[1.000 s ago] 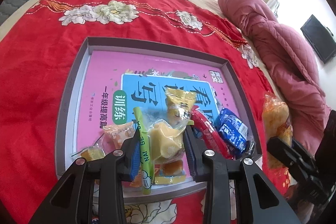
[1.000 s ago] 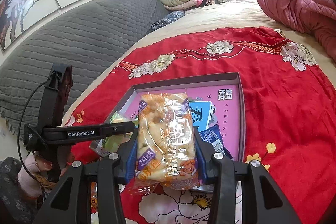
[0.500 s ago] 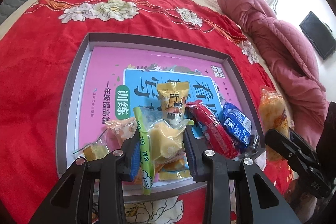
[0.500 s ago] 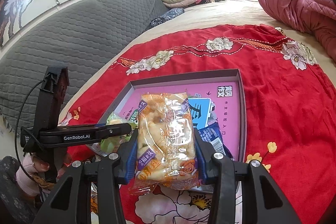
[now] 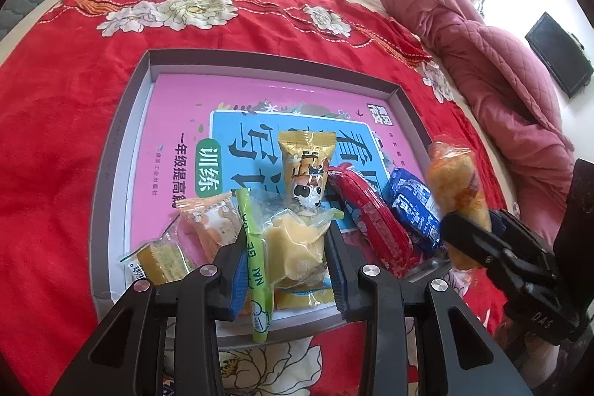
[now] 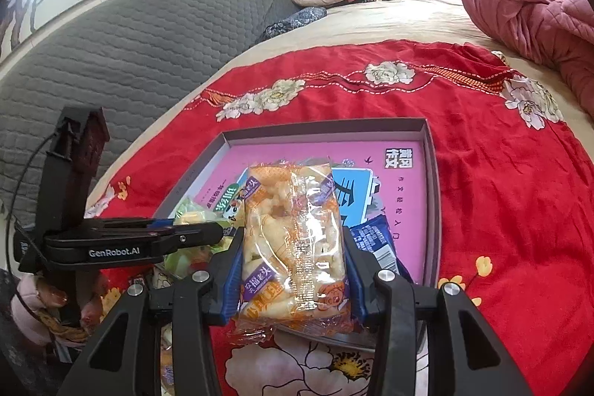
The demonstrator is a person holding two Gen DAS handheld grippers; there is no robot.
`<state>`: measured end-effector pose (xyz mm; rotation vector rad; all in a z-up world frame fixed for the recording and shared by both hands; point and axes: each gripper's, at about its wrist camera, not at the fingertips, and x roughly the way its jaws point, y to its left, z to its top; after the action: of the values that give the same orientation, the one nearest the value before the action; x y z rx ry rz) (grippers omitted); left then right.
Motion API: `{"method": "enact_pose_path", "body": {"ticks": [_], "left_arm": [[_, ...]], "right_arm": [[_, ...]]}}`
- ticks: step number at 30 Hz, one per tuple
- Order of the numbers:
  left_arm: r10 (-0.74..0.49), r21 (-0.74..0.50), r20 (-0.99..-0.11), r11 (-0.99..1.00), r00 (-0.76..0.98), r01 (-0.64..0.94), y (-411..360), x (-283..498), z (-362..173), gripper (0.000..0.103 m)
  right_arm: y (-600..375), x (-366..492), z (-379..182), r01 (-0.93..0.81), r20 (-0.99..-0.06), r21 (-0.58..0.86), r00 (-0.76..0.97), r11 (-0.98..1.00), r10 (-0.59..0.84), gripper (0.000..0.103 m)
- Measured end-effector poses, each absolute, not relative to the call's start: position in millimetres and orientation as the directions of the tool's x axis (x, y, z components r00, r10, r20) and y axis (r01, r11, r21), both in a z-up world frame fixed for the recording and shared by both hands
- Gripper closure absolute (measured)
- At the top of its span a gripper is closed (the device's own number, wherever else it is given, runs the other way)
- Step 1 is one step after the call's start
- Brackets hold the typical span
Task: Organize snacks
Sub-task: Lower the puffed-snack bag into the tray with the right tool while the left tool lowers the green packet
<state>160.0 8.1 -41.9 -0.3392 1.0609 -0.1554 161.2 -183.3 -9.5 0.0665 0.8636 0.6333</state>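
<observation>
Between the blue pads of the right gripper [image 6: 293, 270] sits a clear orange-printed pack of puffed snacks [image 6: 291, 240], pinched across its width, long axis pointing ahead over the near rim of the grey shallow box [image 6: 432, 188]. Left gripper [image 5: 287, 266] pinches a clear yellow-cake packet [image 5: 293, 244] over that box's near end.

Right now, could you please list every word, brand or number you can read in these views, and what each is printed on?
"GenRobot.AI": side of the left tool.
"NAI GE": green stick, between the left tool's fingers.
"DAS": body of the right tool.
"训练" and "一年级提高": pink book in the tray.
"福老头": orange pack in the right tool.
Print on the red pack and blue pack: too small.
</observation>
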Motion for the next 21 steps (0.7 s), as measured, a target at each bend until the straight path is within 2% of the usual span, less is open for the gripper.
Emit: {"method": "enact_pose_path", "body": {"ticks": [21], "left_arm": [[-0.297, -0.348, -0.829, 0.937, 0.474, -0.021, -1.5, 158.0, -44.1, 0.064]], "right_arm": [[-170.5, 166.1, -32.6, -0.492, -0.745, 0.275, 0.435, 0.826, 0.506, 0.057]]}}
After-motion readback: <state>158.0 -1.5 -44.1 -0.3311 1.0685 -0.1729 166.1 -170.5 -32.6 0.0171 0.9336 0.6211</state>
